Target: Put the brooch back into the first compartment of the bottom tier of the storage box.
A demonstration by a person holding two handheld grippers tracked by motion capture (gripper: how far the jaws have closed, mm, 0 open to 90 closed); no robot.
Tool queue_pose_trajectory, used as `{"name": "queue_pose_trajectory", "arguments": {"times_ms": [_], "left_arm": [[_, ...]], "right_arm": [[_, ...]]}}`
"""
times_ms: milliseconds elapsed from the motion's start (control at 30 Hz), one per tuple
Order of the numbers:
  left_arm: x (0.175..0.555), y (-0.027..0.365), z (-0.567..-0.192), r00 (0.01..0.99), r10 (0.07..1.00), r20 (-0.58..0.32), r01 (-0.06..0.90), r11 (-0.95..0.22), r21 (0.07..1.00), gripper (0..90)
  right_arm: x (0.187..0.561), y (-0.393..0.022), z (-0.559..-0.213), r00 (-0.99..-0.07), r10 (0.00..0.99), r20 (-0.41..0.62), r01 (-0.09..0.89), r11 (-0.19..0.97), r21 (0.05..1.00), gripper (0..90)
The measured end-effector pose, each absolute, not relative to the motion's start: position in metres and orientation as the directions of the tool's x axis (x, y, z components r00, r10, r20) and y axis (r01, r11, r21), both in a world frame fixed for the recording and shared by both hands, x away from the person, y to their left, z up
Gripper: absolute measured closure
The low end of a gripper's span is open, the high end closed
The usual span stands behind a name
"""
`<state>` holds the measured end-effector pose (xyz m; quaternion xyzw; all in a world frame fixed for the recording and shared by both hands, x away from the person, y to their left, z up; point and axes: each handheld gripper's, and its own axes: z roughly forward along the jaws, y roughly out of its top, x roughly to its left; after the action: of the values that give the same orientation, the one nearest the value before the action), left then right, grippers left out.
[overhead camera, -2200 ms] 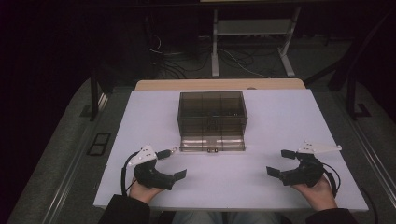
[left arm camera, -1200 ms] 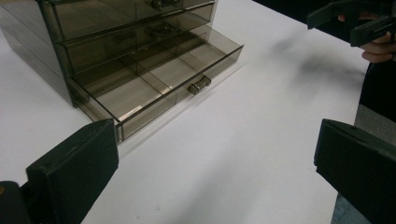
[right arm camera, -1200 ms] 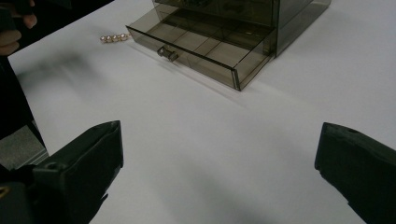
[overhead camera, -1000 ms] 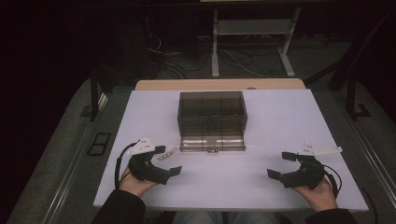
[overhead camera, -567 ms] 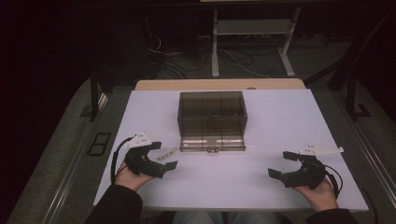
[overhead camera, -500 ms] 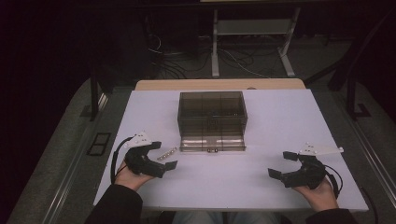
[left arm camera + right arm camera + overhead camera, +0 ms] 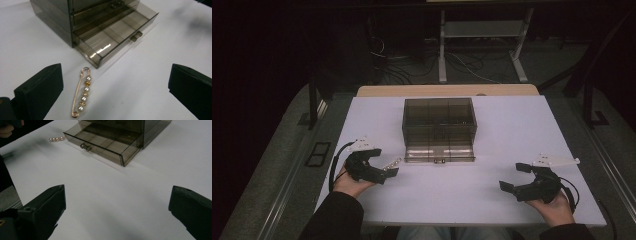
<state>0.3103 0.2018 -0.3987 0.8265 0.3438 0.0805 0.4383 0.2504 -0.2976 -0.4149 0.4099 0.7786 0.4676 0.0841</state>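
A gold safety pin (image 7: 82, 98) strung with pearls lies flat on the white table (image 7: 512, 130), just left of a smoky clear drawer box (image 7: 438, 117). The box's bottom drawer (image 7: 117, 37) is pulled out and looks empty. My left gripper (image 7: 115, 85) is open, low over the table; the pin lies between its jaws, nearer the left jaw, untouched. From above, the left gripper (image 7: 383, 163) sits left of the drawer with the pin (image 7: 393, 162) at its tips. My right gripper (image 7: 513, 178) is open and empty at the front right, facing the drawer (image 7: 105, 142) and pin (image 7: 57, 138).
A wooden tabletop edge (image 7: 447, 90) shows behind the white table. Beyond it stand a metal stand (image 7: 482, 45) and loose cables (image 7: 387, 60) on a dark floor. The person's left hand (image 7: 7, 127) appears far off in the right gripper view.
My left gripper has slid left and slightly away from the person, turning toward the pin, which stays on the table. The right gripper has barely moved.
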Motion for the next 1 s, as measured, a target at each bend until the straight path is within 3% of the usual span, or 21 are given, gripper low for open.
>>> {"name": "queue_pose_trajectory", "arguments": {"times_ms": [1000], "left_arm": [[0.338, 0.206, -0.418, 0.762, 0.636, -0.121, 0.535, -0.513, 0.672, 0.0]], "right_arm": [[0.251, -0.295, -0.416, -0.657, 0.712, 0.247, 0.563, 0.246, 0.789, 0.6]]}}
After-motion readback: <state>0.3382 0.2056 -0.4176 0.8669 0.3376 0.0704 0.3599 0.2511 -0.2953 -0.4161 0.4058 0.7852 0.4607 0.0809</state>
